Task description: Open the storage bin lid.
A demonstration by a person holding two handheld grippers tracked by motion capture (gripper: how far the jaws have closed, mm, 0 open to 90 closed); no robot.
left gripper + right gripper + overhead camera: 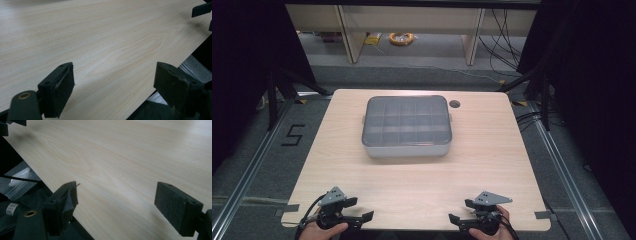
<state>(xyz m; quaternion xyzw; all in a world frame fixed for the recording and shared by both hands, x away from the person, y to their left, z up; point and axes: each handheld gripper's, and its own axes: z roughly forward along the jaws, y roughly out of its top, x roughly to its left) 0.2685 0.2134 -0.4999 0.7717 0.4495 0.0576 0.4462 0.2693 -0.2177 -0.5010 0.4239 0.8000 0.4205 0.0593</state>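
A grey compartment box (407,127) with a clear lid shut over several cells sits in the middle of the wooden table (412,175). My left gripper (362,209) rests at the near left edge, held by a hand, its jaws pointing right and standing open. My right gripper (459,211) mirrors it at the near right edge, open, jaws pointing left. In the left gripper view the gripper (113,75) spans bare wood, with the other gripper's jaw (201,8) far off. The right gripper view shows its gripper (116,195) wide apart over bare wood too.
A round cable hole (454,104) lies behind the box at the right. The floor around the table has a taped "5" (293,135), metal rails (247,175) and tripod legs (537,80). An orange cable coil (401,38) lies far back.
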